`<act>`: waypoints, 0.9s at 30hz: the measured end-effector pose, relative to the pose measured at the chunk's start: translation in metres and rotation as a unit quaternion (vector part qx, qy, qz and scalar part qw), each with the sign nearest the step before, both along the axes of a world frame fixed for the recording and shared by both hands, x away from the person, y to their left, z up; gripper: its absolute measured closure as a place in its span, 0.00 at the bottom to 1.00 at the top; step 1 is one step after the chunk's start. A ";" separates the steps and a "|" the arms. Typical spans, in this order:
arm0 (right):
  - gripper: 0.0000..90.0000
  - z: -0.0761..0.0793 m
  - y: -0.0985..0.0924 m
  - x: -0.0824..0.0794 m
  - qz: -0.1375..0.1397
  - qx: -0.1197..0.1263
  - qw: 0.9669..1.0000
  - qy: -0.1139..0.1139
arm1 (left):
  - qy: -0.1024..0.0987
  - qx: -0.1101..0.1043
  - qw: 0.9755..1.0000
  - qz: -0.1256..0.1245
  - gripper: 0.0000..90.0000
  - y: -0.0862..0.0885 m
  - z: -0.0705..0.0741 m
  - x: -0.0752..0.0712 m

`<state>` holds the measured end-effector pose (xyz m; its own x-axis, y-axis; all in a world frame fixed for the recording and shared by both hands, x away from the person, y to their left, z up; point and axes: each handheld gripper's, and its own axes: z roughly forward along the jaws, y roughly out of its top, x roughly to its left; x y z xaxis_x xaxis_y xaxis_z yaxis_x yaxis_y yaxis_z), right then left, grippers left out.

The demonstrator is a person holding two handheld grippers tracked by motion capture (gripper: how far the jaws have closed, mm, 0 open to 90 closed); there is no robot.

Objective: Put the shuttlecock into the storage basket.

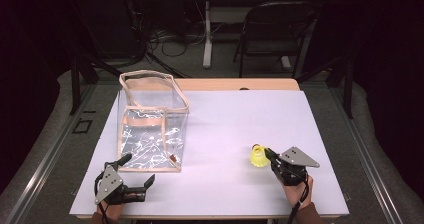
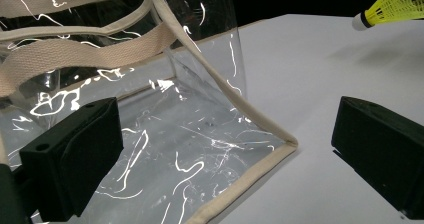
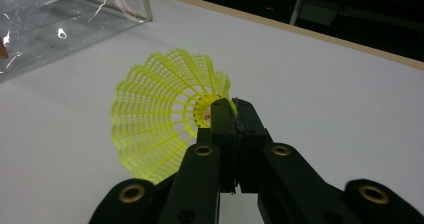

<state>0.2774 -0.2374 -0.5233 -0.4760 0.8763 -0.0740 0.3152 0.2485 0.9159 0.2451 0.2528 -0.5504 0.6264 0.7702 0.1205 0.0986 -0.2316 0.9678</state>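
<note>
A yellow shuttlecock [image 3: 160, 116] is gripped at the edge of its mesh skirt by the closed jaws of the right gripper [image 3: 232, 106], near the right front of the white counter [image 1: 235, 119]; in the high view the shuttlecock [image 1: 258, 156] is seen at the tip of that gripper [image 1: 270, 155], and whether it touches the counter cannot be told. Well apart, at the left, a clear plastic bag [image 1: 150, 124] with beige trim and handles is stood upright and open. The left gripper [image 1: 137, 170] is held just in front of the bag, its jaws spread wide and empty, one jaw beside the bag's lower corner [image 2: 287, 146]. A folding chair [image 1: 272, 29] is seen beyond the counter.
</note>
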 end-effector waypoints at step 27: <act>0.99 0.009 0.017 0.035 0.052 0.009 0.998 0.019 | 0.000 0.002 1.000 0.000 0.00 0.000 0.000 0.000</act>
<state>0.3125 -0.2209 -0.5143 -0.5667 0.8230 -0.0387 0.3233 0.2652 0.9084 0.2453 0.2528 -0.5502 0.6264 0.7695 0.1240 0.0979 -0.2355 0.9669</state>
